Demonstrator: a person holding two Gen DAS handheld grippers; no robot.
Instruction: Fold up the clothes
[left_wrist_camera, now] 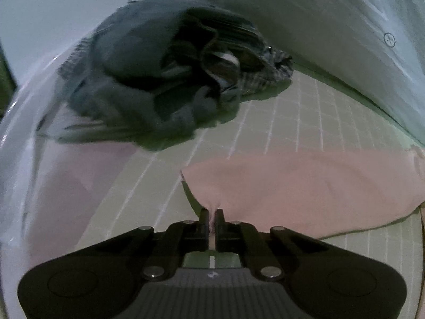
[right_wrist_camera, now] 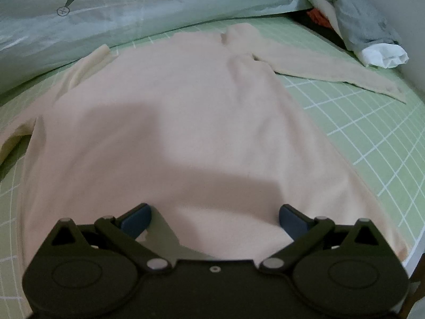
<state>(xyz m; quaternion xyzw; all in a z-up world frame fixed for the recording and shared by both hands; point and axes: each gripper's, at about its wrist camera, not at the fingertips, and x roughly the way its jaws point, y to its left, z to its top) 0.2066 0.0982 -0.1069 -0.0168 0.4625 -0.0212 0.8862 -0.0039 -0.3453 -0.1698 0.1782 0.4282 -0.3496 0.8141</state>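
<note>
A pale pink long-sleeved top (right_wrist_camera: pixel 170 122) lies spread flat on the green gridded sheet (right_wrist_camera: pixel 372 138), collar at the far end and one sleeve (right_wrist_camera: pixel 332 74) stretched out to the right. In the left wrist view my left gripper (left_wrist_camera: pixel 211 214) is shut on a pinched edge of the pink top (left_wrist_camera: pixel 305 194), with a small pucker of cloth between its black fingers. My right gripper (right_wrist_camera: pixel 214 219) stands wide open over the near hem of the top, blue pads (right_wrist_camera: pixel 135 220) apart and nothing between them.
A heap of dark grey and striped clothes (left_wrist_camera: pixel 164 79) lies beyond the left gripper on the sheet (left_wrist_camera: pixel 292 122). A pale quilt (right_wrist_camera: pixel 132 10) with carrot prints runs along the far side. Grey and white garments (right_wrist_camera: pixel 366 26) are piled at the far right corner.
</note>
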